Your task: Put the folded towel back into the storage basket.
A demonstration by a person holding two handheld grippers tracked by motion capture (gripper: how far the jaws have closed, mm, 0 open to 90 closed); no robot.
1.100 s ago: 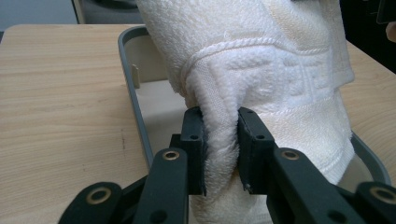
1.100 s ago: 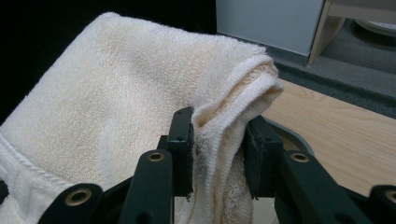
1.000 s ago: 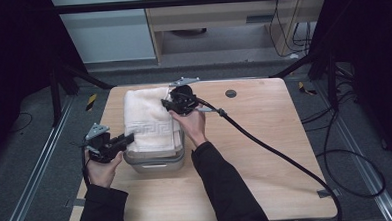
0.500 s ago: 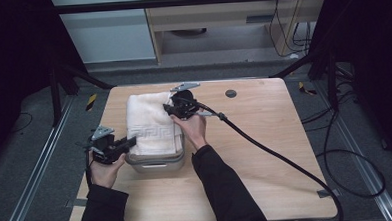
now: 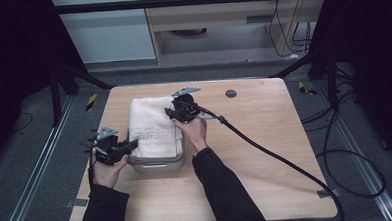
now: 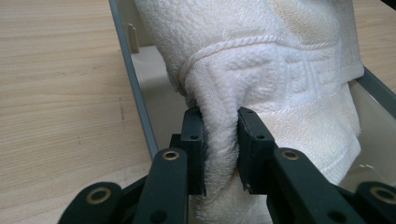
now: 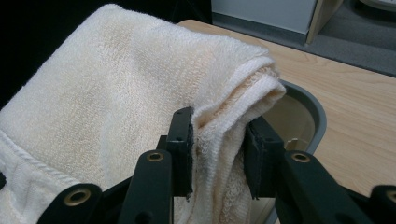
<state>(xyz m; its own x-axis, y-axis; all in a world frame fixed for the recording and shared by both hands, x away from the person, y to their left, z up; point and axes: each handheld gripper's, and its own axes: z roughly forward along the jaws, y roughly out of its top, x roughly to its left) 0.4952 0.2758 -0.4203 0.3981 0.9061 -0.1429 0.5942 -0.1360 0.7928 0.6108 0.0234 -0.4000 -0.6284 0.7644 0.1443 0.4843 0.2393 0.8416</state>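
While folded towel [image 5: 153,127] rests across grey bin [image 5: 159,164] on counter [image 5: 265,137], mostly above rim, not seated. Left gripper [image 5: 116,146]: fingers [image 6: 194,140] pinching near patterned edge at bin's left wall. Right gripper [image 5: 176,110]: fingers [image 7: 182,140] pinching far folded corner over bin's rim. Judged: both grasps made, placing partly done; left to do: lower towel inside, release.

Sleeves: dark, long, on both forearms.
Left tongs [image 5: 131,142]: black body, grey three-cornered plate on top.
Right tongs [image 5: 168,111]: black, same grey plate, thick black cable trailing.
Jaws: flat black pads; arms bear brass-ringed pivot holes and small screws.
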